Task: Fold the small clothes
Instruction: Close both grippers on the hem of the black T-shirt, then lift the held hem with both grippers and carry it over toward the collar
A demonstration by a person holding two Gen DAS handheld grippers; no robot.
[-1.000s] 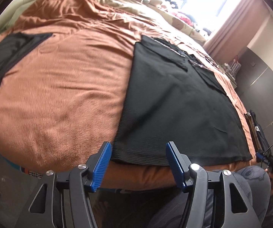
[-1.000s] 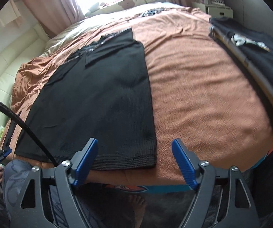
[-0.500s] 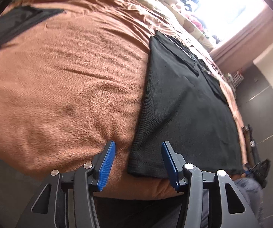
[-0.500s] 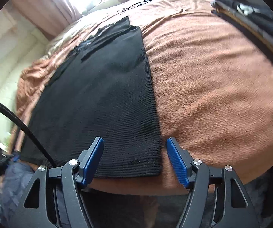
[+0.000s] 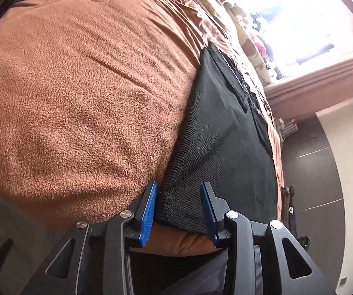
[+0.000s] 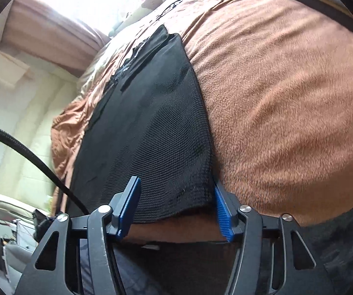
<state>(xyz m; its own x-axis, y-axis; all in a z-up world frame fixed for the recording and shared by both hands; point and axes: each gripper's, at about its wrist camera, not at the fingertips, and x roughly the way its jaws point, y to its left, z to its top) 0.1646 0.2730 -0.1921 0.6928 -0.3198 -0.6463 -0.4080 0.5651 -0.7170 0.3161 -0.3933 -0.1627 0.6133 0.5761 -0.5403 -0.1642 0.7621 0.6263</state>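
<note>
Your left gripper (image 5: 179,209) and right gripper (image 6: 174,209), both closing, each straddle a near corner of the black garment (image 5: 220,147), unpinched; it's soft, light, floppy—pinch those hem corners.

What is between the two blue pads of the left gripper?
In the left wrist view, the near corner of the black garment lies between the pads of the left gripper, whose jaws have just been closing; a gap remains on both sides.

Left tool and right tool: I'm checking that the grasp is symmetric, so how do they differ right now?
The left tool straddles the black garment's near left corner, the right tool its near right corner. The left tool's gap looks narrower than the right tool's. Shared: both have just been closing with the hem between the blue pads, not yet pinched, over the brown blanket.
</note>
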